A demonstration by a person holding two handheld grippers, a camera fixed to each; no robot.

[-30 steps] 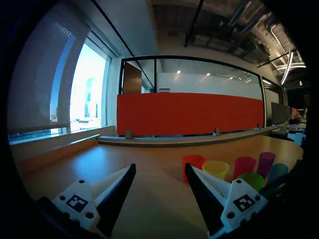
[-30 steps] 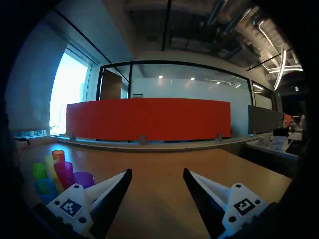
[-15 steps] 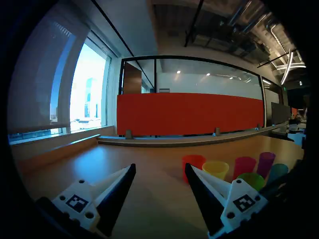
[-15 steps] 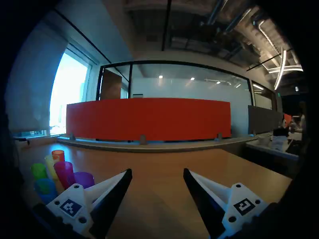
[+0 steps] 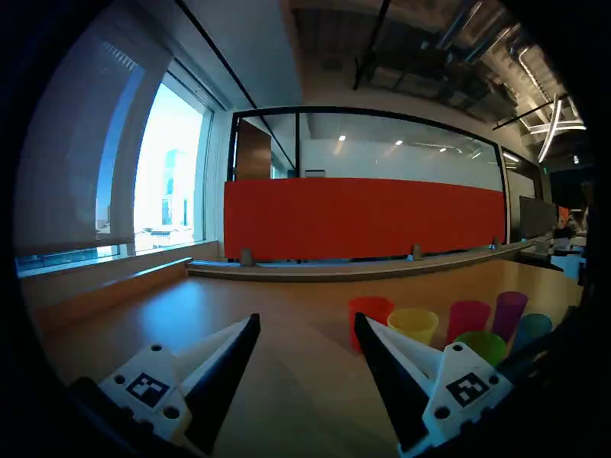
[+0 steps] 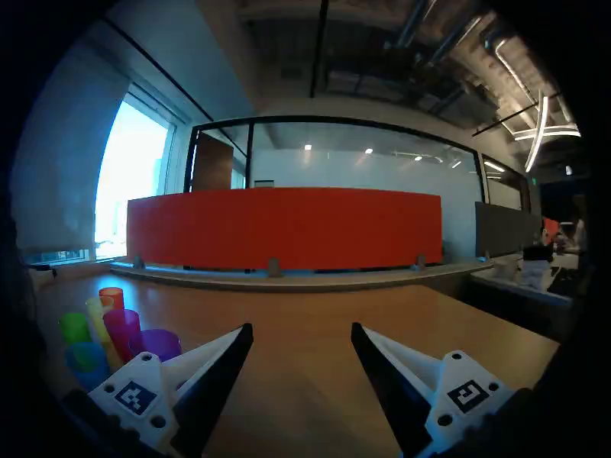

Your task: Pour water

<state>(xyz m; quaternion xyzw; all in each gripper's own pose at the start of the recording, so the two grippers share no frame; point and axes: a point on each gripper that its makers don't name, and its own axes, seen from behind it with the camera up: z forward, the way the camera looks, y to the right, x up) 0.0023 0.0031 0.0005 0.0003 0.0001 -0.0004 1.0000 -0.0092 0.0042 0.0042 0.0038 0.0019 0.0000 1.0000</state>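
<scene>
The left gripper (image 5: 306,319) is pointing level and straight ahead, its two dark-faced fingers (image 5: 223,372) standing wide apart with nothing between them. The right gripper (image 6: 302,328) is holding the same pose, fingers (image 6: 388,385) spread and gripping nothing, each white finger mount carrying a square black-and-white marker.
</scene>
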